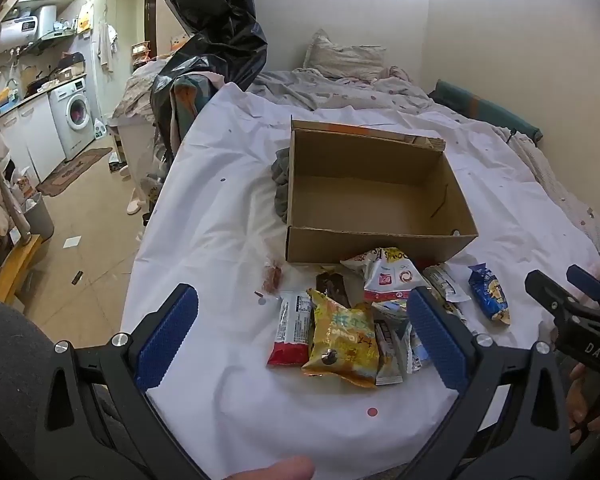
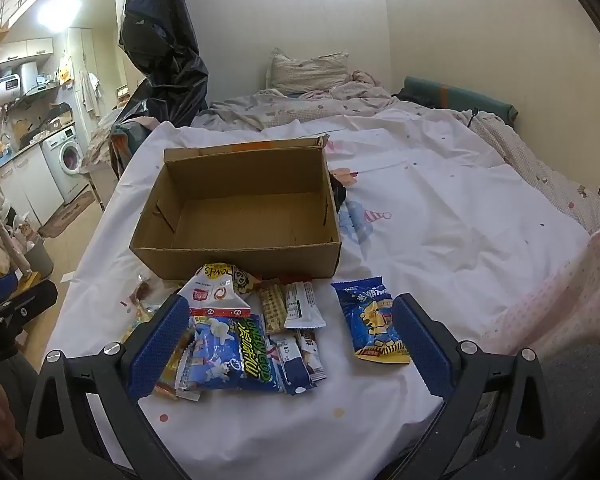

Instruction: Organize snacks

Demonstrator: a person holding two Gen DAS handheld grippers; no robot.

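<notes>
An empty open cardboard box (image 1: 380,236) (image 2: 236,258) stands on a white sheet. A pile of snack packets lies just in front of it: a yellow packet (image 1: 344,340), a red-and-white bar (image 1: 294,330), a white pouch (image 1: 388,274) (image 2: 216,294), a blue "Lonely God" bag (image 2: 236,354) and a separate blue packet (image 1: 490,294) (image 2: 374,322). My left gripper (image 1: 300,336) is open and empty, held above the near side of the pile. My right gripper (image 2: 290,340) is open and empty, spanning the pile and the blue packet.
The white sheet (image 2: 460,220) covers a bed with a pillow (image 2: 308,70) by the far wall. A black plastic bag (image 1: 216,40) hangs at the left. The bed's left edge drops to a tiled floor (image 1: 88,220) with a washing machine (image 1: 74,116).
</notes>
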